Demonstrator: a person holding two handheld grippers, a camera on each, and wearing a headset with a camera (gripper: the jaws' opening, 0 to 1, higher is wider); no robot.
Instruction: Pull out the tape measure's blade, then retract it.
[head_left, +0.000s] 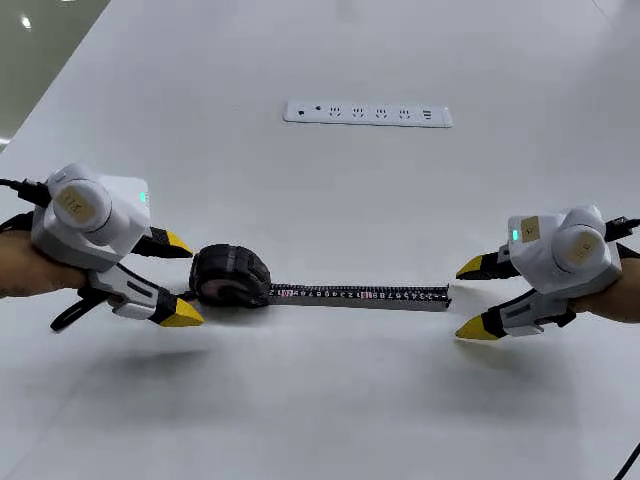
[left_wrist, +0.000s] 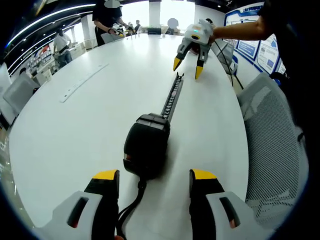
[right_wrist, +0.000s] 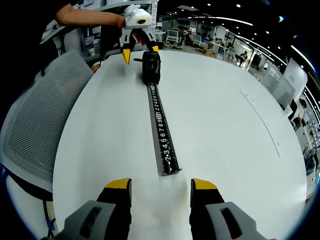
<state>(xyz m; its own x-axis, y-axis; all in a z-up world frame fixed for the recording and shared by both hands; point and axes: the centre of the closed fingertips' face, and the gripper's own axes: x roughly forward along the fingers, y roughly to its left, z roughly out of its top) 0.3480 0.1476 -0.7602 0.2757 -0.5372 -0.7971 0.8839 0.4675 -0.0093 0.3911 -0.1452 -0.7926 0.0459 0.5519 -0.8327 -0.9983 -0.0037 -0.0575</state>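
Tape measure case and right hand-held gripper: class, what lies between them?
The extended blade lies flat on the table, running from the case to just short of the open right hand-held gripper, seen in the head view.

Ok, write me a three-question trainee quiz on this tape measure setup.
1. True or false: the right tongs are clamped on the blade.
2. What lies farther back on the table? A) power strip B) screwdriver C) cup
3. Fill in: the left tongs, next to the tape measure case, are ____ (open/shut).
Key: 1 false, they are open, just short of the blade's tip. 2 A. 3 open.
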